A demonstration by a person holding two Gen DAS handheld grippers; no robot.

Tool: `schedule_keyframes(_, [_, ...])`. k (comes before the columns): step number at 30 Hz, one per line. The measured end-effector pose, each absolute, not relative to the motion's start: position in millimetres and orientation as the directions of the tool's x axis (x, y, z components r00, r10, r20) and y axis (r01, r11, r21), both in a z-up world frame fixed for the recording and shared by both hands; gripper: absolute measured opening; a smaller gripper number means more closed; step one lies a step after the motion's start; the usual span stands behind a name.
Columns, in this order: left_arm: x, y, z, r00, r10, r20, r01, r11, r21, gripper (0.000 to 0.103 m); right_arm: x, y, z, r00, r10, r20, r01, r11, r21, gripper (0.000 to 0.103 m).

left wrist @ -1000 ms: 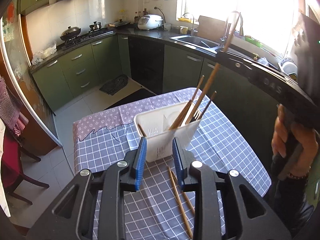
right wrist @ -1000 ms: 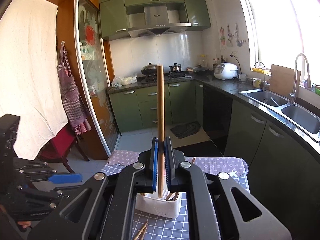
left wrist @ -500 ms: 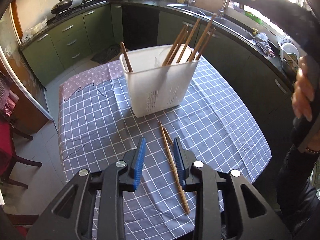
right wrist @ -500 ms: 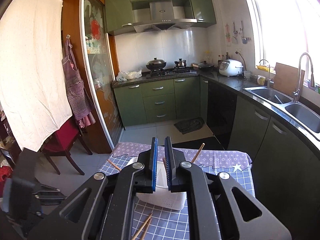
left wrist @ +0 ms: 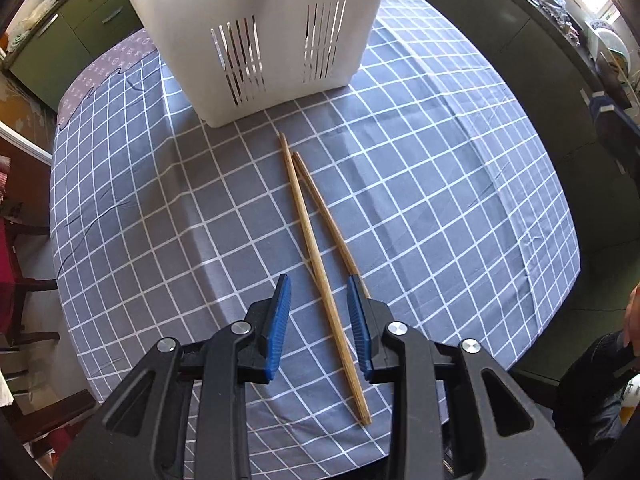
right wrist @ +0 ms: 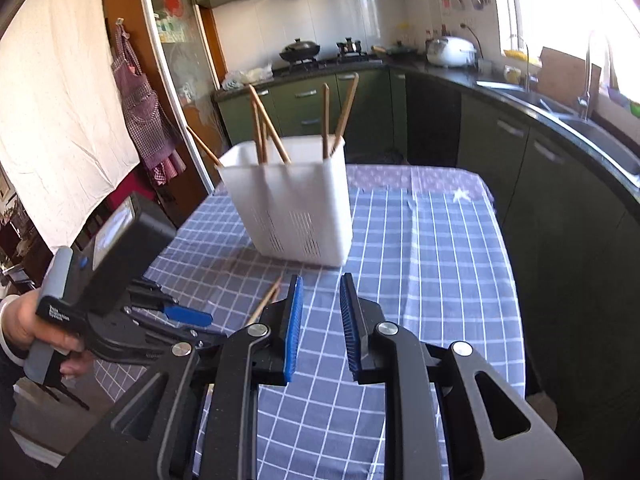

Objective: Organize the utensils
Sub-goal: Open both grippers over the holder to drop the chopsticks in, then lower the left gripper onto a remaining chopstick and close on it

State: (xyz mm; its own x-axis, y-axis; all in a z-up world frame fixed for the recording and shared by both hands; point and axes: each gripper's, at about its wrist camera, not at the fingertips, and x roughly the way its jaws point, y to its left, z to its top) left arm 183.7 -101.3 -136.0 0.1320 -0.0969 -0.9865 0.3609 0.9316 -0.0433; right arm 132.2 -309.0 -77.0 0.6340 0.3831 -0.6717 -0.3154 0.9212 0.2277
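Observation:
A white slotted utensil holder (left wrist: pixel 264 36) stands on the checked tablecloth (left wrist: pixel 440 184); it also shows in the right wrist view (right wrist: pixel 292 200) with several wooden chopsticks (right wrist: pixel 326 120) standing in it. Two loose chopsticks (left wrist: pixel 316 256) lie side by side on the cloth in front of it. My left gripper (left wrist: pixel 318 284) is open and low, its jaws straddling the near part of the longer chopstick. My right gripper (right wrist: pixel 320 284) is open and empty above the cloth, right of the loose chopsticks (right wrist: pixel 266 300). The left gripper body (right wrist: pixel 120 280) shows there too.
Green kitchen cabinets (right wrist: pixel 500 148) and a dark counter with a sink (right wrist: pixel 592 128) run along the right. A chair (left wrist: pixel 16 248) stands left of the table. The table's edge (left wrist: pixel 560 280) curves close on the right.
My left gripper has dropped down and forward over the loose chopsticks. My right gripper let its chopstick go into the holder, opened, and lowered toward the table.

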Motion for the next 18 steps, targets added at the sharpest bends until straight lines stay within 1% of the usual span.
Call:
schedule_keyframes(4, [193.8, -104.5, -148.6, 0.114, -0.064, -0.991, 0.348, 0.937, -0.021, 0.028, 130.3, -321.6, -101.1, 0.607, 0.396, -0.689, -0.286, 0.918, 0.275, 0.02])
schedule_keyframes(11, [198.9, -110.9, -163.9, 0.09, -0.042, -0.995, 0.332, 0.943, -0.01, 0.025, 135.9, -330.3, -108.0, 0.589, 0.409, -0.697, -0.266, 0.913, 0.311, 0.02])
schedule_keyframes(12, [198.8, -112.3, -164.8, 0.09, -0.037, -0.995, 0.333, 0.943, -0.005, 0.024, 135.9, -331.0, -108.1, 0.589, 0.41, -0.696, -0.265, 0.912, 0.313, 0.02])
schedule_keyframes(16, [200.1, -116.5, -172.5, 0.077, -0.013, -0.997, 0.332, 0.943, 0.014, 0.014, 136.5, -331.6, -107.3, 0.584, 0.419, -0.696, -0.264, 0.908, 0.325, 0.02])
schedule_keyframes(18, [200.8, -120.5, -173.8, 0.076, -0.003, -0.997, 0.334, 0.942, 0.023, 0.012, 137.1, -332.0, -106.8, 0.581, 0.426, -0.694, -0.264, 0.905, 0.334, 0.02])
